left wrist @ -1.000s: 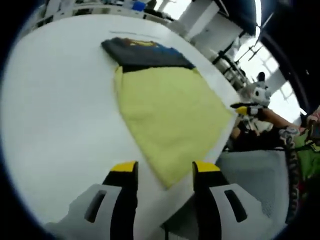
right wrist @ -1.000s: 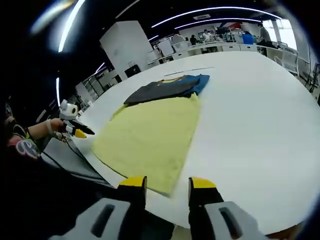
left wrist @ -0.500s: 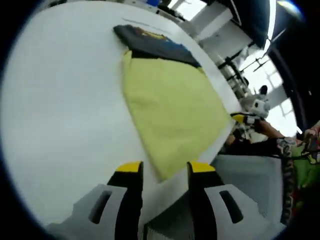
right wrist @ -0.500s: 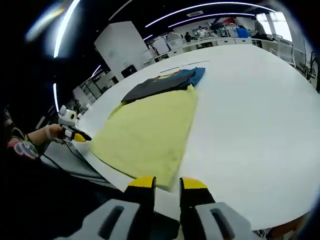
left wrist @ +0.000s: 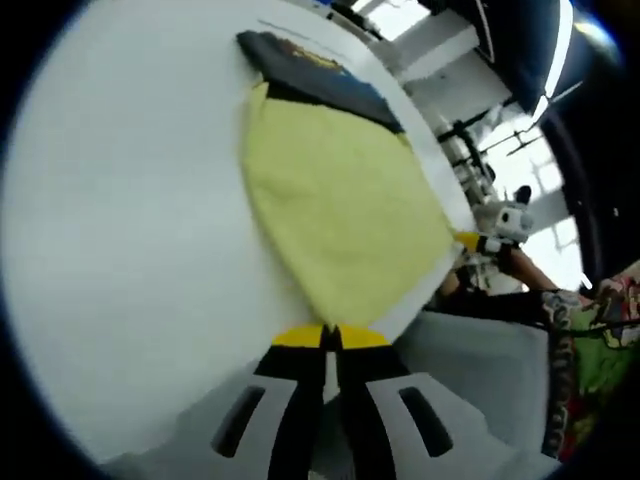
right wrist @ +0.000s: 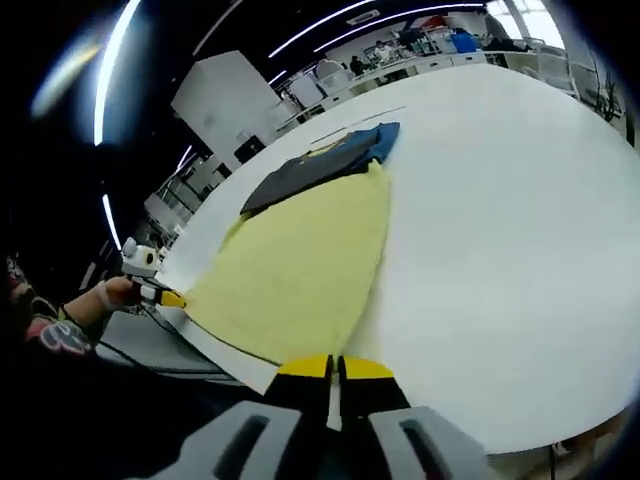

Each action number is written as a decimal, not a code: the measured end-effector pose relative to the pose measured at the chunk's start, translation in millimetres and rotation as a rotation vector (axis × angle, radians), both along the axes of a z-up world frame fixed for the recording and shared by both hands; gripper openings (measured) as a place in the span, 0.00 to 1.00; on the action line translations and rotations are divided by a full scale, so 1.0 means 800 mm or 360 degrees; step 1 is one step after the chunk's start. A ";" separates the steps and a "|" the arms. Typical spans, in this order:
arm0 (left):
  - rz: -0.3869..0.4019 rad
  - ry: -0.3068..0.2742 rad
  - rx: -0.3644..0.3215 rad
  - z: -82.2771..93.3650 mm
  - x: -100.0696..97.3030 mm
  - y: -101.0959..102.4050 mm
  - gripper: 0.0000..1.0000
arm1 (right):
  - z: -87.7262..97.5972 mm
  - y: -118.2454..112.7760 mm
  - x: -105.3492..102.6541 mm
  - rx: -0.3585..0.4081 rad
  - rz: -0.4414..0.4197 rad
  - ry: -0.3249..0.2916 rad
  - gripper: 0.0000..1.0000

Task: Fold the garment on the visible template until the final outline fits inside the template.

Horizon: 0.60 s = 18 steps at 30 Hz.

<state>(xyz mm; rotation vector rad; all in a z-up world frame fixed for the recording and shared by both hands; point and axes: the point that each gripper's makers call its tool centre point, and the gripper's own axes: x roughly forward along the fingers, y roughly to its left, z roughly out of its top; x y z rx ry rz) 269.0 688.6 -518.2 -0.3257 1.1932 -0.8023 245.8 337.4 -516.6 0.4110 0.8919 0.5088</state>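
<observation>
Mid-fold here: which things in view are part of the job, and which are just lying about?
In the job:
- yellow garment
- left gripper
- right gripper
- white table

Lying about:
- dark folded clothes beyond the garment
- background benches

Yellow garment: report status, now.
Left gripper and right gripper shut at near corners of yellow garment, flat on white table. Dark garment at far end.

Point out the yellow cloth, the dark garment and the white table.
yellow cloth [left wrist: 345, 215], left gripper view, middle of its flat surface.
dark garment [right wrist: 312, 170], right gripper view, middle of the folded dark part.
white table [right wrist: 500, 200], right gripper view, bare top beside the cloth.
</observation>
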 end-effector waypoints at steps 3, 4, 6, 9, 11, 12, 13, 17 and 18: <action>0.0015 0.0007 -0.0023 0.008 0.000 0.003 0.00 | 0.011 0.002 0.000 0.0052 -0.0021 -0.0006 0.00; 0.0018 0.0009 -0.0031 0.010 0.000 0.003 0.00 | 0.013 0.002 -0.001 0.0065 -0.0024 -0.0005 0.00; 0.0022 0.0013 -0.0039 0.014 -0.002 0.004 0.00 | 0.017 0.003 -0.005 0.0084 -0.0028 -0.0006 0.00; 0.0030 0.0057 -0.0060 0.021 -0.011 0.005 0.00 | 0.021 0.007 -0.016 0.0111 -0.0027 0.0016 0.00; 0.0026 0.0083 -0.0076 0.024 -0.018 0.006 0.00 | 0.024 0.008 -0.023 0.0119 -0.0022 0.0021 0.00; 0.0027 0.0100 -0.0082 0.027 -0.023 0.006 0.00 | 0.026 0.010 -0.029 0.0125 -0.0022 0.0033 0.00; 0.0026 0.0106 -0.0080 0.028 -0.026 0.007 0.00 | 0.028 0.012 -0.033 0.0125 -0.0021 0.0038 0.00; 0.0033 0.0157 -0.0096 0.033 -0.038 0.011 0.00 | 0.037 0.014 -0.046 0.0166 -0.0055 0.0065 0.00; 0.0044 0.0171 -0.0102 0.036 -0.040 0.012 0.00 | 0.039 0.015 -0.047 0.0179 -0.0062 0.0070 0.00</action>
